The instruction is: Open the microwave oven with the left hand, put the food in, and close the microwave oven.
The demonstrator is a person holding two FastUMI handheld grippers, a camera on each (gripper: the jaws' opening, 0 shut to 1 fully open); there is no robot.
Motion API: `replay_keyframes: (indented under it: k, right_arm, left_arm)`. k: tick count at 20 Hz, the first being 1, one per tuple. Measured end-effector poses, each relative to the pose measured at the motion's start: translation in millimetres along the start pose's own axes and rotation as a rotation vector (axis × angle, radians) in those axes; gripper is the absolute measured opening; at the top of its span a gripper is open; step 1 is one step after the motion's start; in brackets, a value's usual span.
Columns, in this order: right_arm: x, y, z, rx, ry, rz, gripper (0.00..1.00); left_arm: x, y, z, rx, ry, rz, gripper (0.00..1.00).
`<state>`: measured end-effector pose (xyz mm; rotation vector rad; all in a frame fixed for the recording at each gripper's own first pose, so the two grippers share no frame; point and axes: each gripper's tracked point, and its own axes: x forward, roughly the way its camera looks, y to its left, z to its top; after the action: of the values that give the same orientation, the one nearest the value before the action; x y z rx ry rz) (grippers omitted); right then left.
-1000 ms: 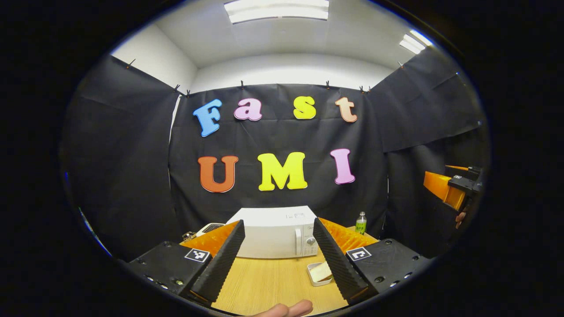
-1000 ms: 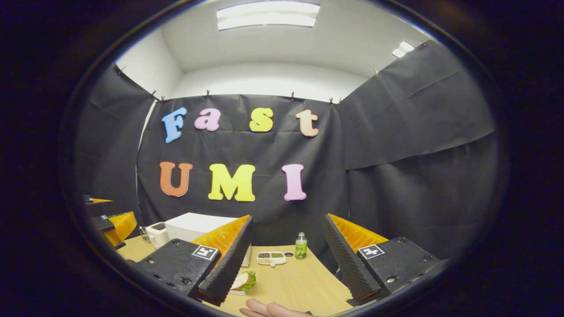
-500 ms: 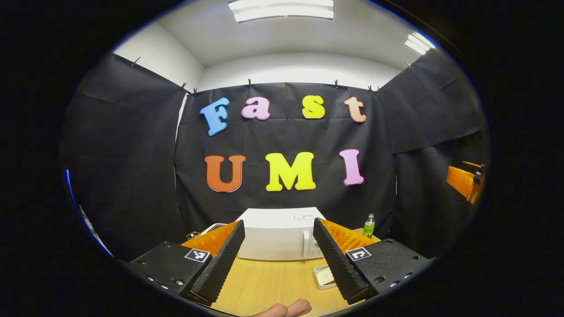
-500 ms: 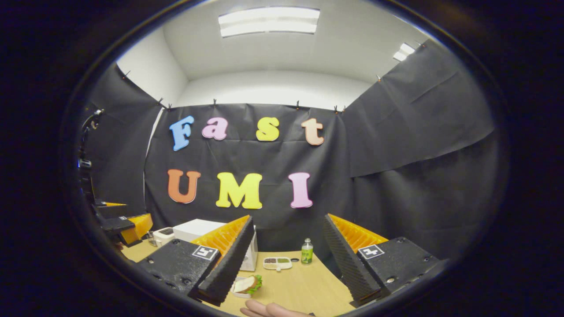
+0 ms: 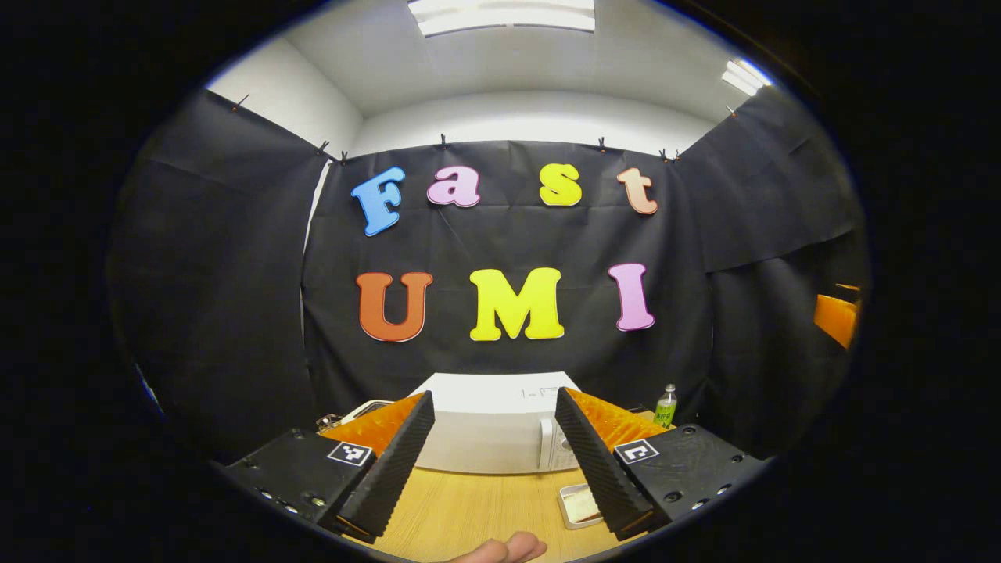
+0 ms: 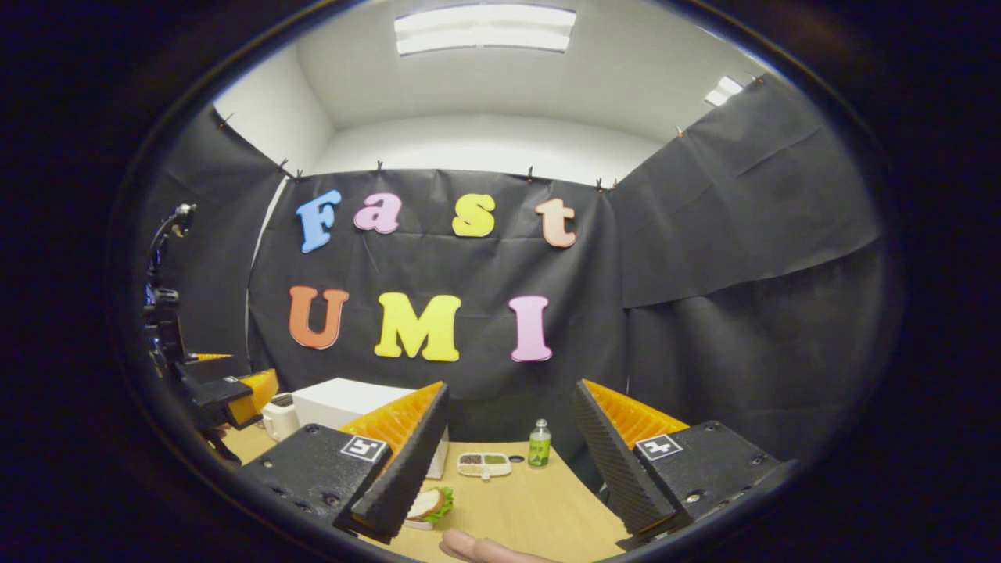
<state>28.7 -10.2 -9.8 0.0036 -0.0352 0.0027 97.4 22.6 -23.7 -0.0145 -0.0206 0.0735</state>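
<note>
A white microwave oven (image 5: pixel 489 428) stands at the back of the wooden table, door shut, straight ahead of my left gripper (image 5: pixel 491 461), which is open and holds nothing. A white dish (image 5: pixel 577 503) lies on the table to the right of it, partly behind the right finger. In the right gripper view the microwave oven (image 6: pixel 344 404) is at the left and a sandwich (image 6: pixel 429 503) on a small plate peeks out beside the left finger. My right gripper (image 6: pixel 510 469) is open and empty. The left gripper (image 6: pixel 227 391) appears at the far left there.
A green bottle (image 6: pixel 538 446) and a small white divided dish (image 6: pixel 484 464) stand at the table's back right. A white toaster (image 6: pixel 275 414) sits left of the microwave oven. The wooden table (image 6: pixel 532 508) has bare room in front. A fingertip (image 5: pixel 508 547) shows at the bottom edge.
My left gripper has drifted closer to the microwave oven, which looms a little larger; the right gripper slid toward the edge of the left gripper view. Both grippers stayed open.
</note>
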Motion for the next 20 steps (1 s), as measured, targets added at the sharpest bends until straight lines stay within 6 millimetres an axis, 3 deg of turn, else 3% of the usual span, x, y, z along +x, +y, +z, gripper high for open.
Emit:
replay_keyframes:
  k: [2,3,8,11,14,15,16,17,18,19,20]
  right_arm:
    - [14,-5,-10,0.043,0.015,0.013,0.92]
    - [21,-9,-15,0.059,0.019,0.013,1.00]
    - [51,-29,-45,0.078,0.046,-0.008,1.00]
    - [64,-29,-67,0.069,0.086,0.005,1.00]
    - [75,-29,-86,0.068,0.116,0.017,1.00]
    - [78,-28,-92,0.073,0.127,0.025,0.92]
    - [80,-28,-97,0.079,0.137,0.031,1.00]
    - [82,-29,-103,0.082,0.146,0.033,1.00]
    - [84,-31,-109,0.081,0.155,0.033,0.91]
    - [85,-33,-114,0.078,0.161,0.032,1.00]
    - [86,-36,-120,0.075,0.167,0.031,0.92]
  left_arm:
    - [27,-5,-20,0.020,0.022,0.015,0.96]
    - [40,-11,-29,0.019,0.036,0.012,0.96]
    - [119,-39,-92,0.001,0.108,-0.009,0.92]
    - [158,-58,-137,0.005,0.161,-0.042,0.92]
    - [185,-77,-182,-0.003,0.216,-0.081,0.92]
    - [192,-80,-196,-0.009,0.238,-0.084,0.92]
    - [198,-83,-207,-0.004,0.243,-0.084,0.92]
    - [203,-84,-214,0.007,0.239,-0.076,0.92]
    - [208,-86,-222,0.010,0.238,-0.075,0.92]
    - [213,-91,-229,-0.004,0.245,-0.089,0.90]
    - [215,-94,-238,-0.018,0.255,-0.095,0.79]
